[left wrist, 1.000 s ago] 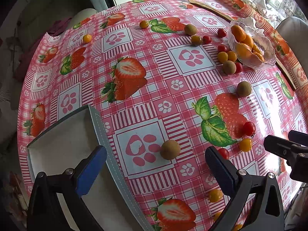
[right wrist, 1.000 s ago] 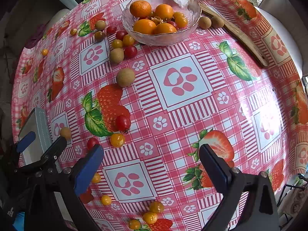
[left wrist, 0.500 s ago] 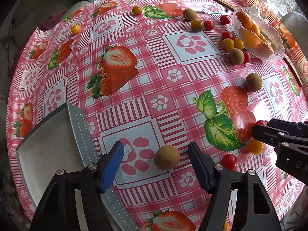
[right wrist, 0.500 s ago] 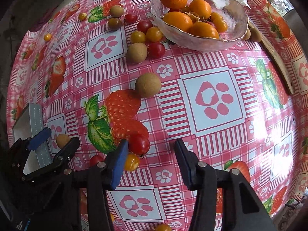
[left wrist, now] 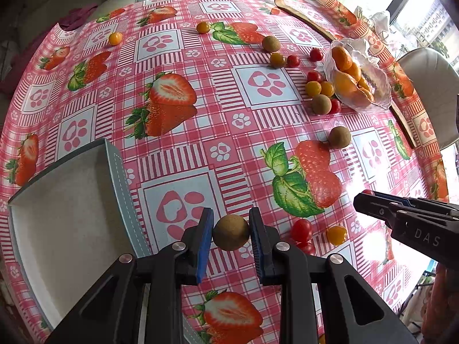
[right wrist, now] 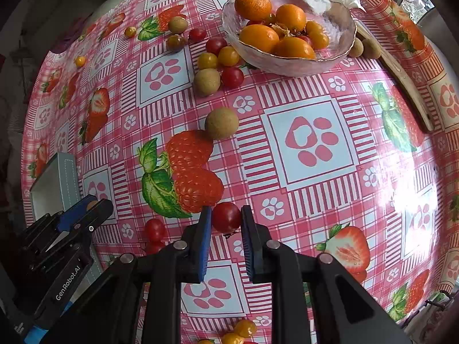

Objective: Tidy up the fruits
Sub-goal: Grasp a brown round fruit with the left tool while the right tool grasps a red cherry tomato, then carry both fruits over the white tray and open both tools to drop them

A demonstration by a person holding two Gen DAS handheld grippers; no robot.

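My left gripper point(left wrist: 231, 230) is shut on a brown longan point(left wrist: 231, 232) low over the tablecloth, just right of the grey tray point(left wrist: 116, 172). My right gripper point(right wrist: 226, 220) is shut on a red cherry tomato point(right wrist: 226, 217). It shows in the left wrist view at the right point(left wrist: 362, 197), with the tomato peeking at its tip. The left gripper shows in the right wrist view at lower left point(right wrist: 94, 205). A glass bowl point(right wrist: 338, 54) holds oranges point(right wrist: 252, 5) at the far side. Loose longans point(right wrist: 221, 123), red and yellow tomatoes point(right wrist: 228, 56) lie scattered.
The round table has a pink strawberry-print cloth point(right wrist: 307, 140). A wooden strip point(right wrist: 407, 86) lies behind the bowl. A pale chair point(left wrist: 427, 86) stands at the far right. More yellow tomatoes point(right wrist: 243, 328) lie near the front edge.
Both grippers moved forward and down and closed: the left on the longan, the right on the red cherry tomato.
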